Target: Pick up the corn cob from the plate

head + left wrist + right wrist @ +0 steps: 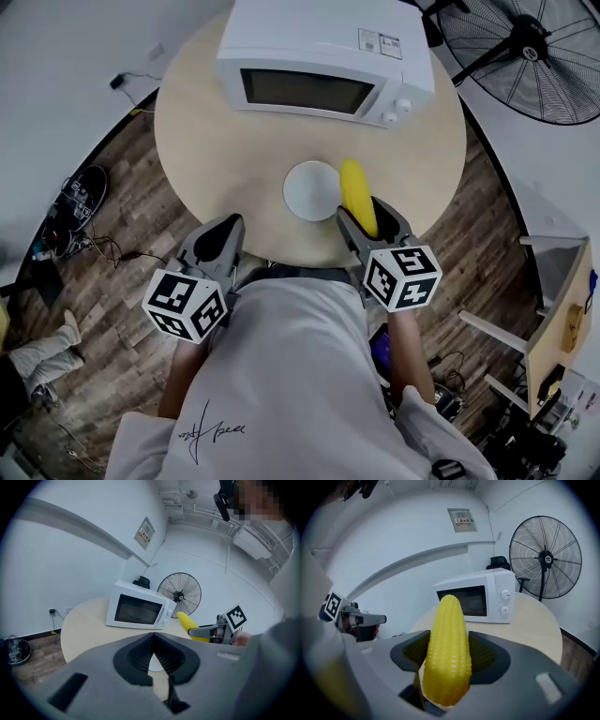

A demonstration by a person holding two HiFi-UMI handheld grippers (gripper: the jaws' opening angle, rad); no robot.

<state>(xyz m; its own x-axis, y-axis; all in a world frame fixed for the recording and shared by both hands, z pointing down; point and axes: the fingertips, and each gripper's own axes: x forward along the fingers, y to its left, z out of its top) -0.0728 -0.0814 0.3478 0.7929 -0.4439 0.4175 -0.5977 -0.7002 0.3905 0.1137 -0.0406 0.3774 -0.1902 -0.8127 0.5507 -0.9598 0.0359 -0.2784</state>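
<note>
Round table [206,141]: corn cob [447,648] clamped in right gripper [449,654], beside plate [302,192]; left gripper [153,644] closed.

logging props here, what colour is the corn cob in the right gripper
Yellow all over; the corn cob shows best in the right gripper view.

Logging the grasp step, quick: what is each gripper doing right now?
Left gripper: closed, nothing between its jaws.
Right gripper: closed on the corn cob.
</note>
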